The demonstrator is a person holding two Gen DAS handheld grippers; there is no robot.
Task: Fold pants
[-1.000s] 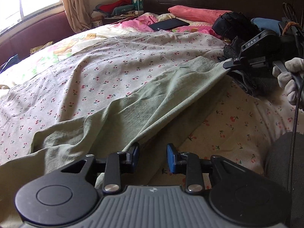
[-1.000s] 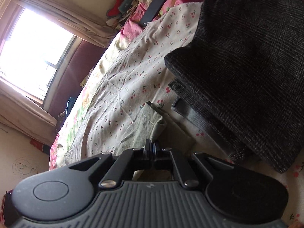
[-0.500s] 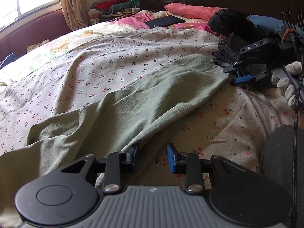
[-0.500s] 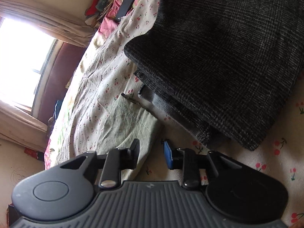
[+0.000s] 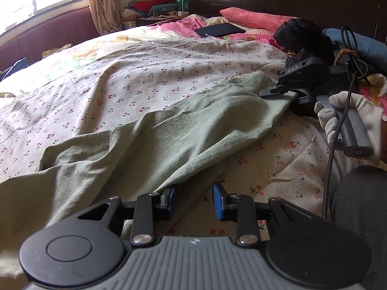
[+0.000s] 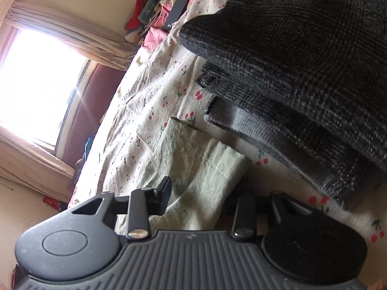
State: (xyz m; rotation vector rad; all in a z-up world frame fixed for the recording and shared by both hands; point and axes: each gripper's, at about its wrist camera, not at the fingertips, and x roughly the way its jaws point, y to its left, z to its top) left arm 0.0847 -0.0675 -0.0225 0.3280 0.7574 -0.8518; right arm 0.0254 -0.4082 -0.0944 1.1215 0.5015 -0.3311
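While the pale green pants [image 5: 183,130] lie stretched across the cherry-print bedsheet [image 5: 150,77], running from the lower left up toward the right, the fold itself looks barely begun; this seems to be the stage of taking hold of the cloth's ends. At the near left, the left gripper [image 5: 193,199] hovers with its blue-padded jaws spread, one pad tucked just under the pants' near edge, nothing pinched. Farther right, the right gripper [image 6: 200,193] straddles the hemmed end of the pants beside a stack of dark checked cloth [image 6: 302,60]; its jaws stand apart around the fabric, one above and one below, not yet pressed together. Next, I judge, both tongs need to close on their edges, so that one end can be lifted and carried over the other without the thin cloth slipping.
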